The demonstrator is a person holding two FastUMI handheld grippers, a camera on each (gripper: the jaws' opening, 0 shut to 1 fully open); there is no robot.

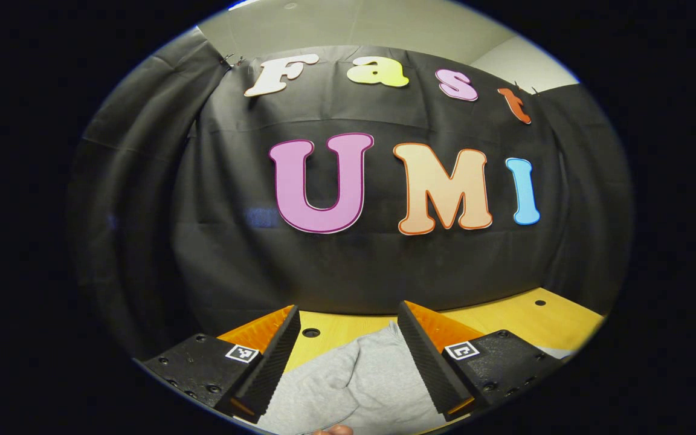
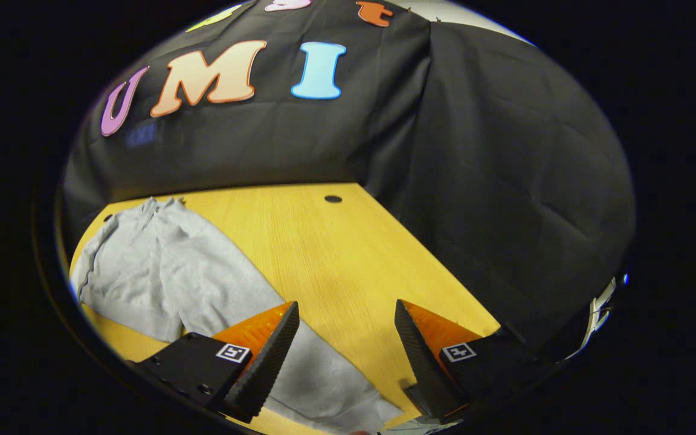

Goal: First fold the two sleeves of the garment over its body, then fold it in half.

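A: Where did the soft grey knit garment (image 2: 161, 272) lie at that moment?

B: Spread on the yellow wooden surface (image 2: 336, 254), towards the left in the right gripper view, with one long part — a sleeve, by my reading (image 2: 318, 374) — running down towards the camera and passing under the left finger of the right hand-held gripper (image 2: 346, 356). In the left gripper view the same grey cloth (image 1: 354, 380) lay bunched between the fingers of the left hand-held gripper (image 1: 348, 362).

A: And the jaws?

B: Both pairs stood spread wide, with nothing pinched. The left pair hung over the cloth; whether its tips touched it, I couldn't tell. The right pair straddled bare wood and the sleeve's edge.

A: How would the cloth handle?

B: I judged it light and limp — thick jersey, wrinkled, no stiffness at all. It would sag from whatever point was pinched and drag its folds along the wood. Not fragile, and not very slippery; ridged finger pads should bite well on it.

A: Where would you take hold?

B: Near the sleeve's end or along a seam, where the layers double and give the fingers something thick. A pinch in mid-panel would probably lift a single layer and pull the body askew. The black cloth wall (image 2: 505, 181) stood close behind, so there was little room to swing.
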